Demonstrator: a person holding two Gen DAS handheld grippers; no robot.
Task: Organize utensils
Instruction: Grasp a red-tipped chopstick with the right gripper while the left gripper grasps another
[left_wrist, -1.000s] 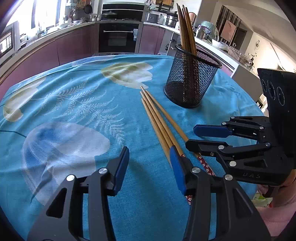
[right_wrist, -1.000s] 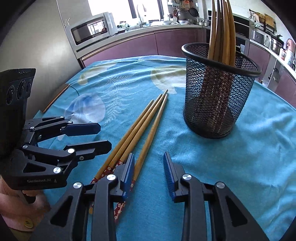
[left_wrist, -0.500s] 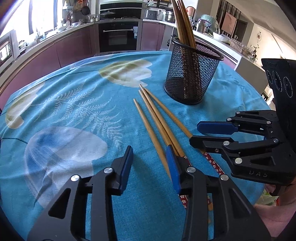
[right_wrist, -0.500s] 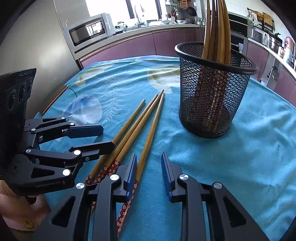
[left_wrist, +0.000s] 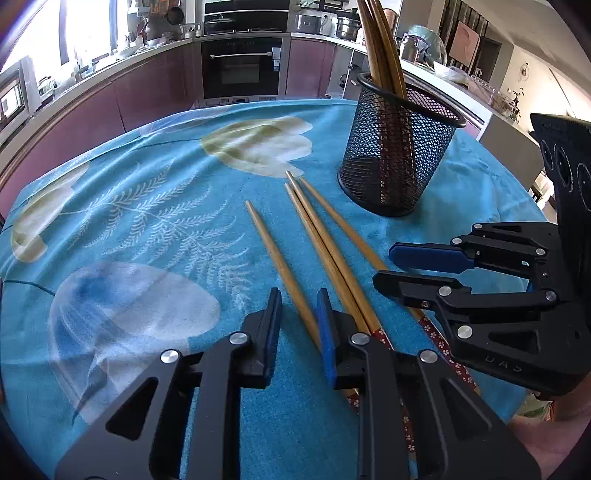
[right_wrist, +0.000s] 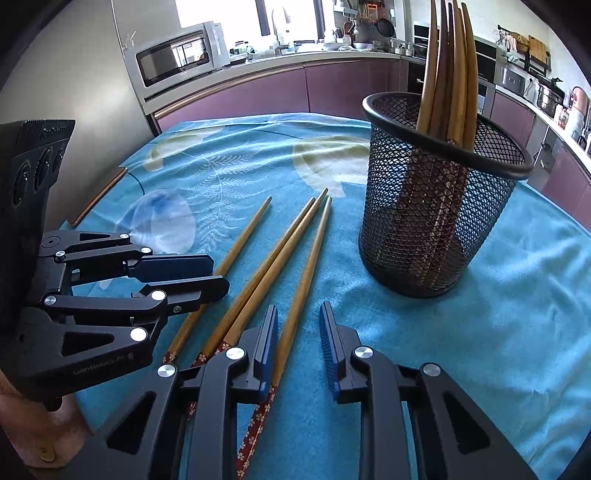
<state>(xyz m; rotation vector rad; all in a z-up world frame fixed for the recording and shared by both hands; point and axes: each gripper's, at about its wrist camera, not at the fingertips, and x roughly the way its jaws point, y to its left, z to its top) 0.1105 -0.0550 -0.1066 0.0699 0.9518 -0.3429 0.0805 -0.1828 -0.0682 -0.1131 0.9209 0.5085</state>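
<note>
Since a second ago one chopstick (left_wrist: 282, 264) has parted from the other three (left_wrist: 325, 240) on my blue tablecloth (left_wrist: 155, 221), lying left of them. My left gripper (left_wrist: 298, 325) is closing around it, fingers narrowed but not pinching. My right gripper (right_wrist: 298, 341) is closing too, beside the rightmost chopstick (right_wrist: 304, 269). The mesh holder (right_wrist: 439, 218) stands toward the far right edge. "DAS" reads on the right gripper.

light: bright daylight, blown-out window (left_wrist: 74, 33) | focus: sharp | edges: fisheye-bent, dark corners
</note>
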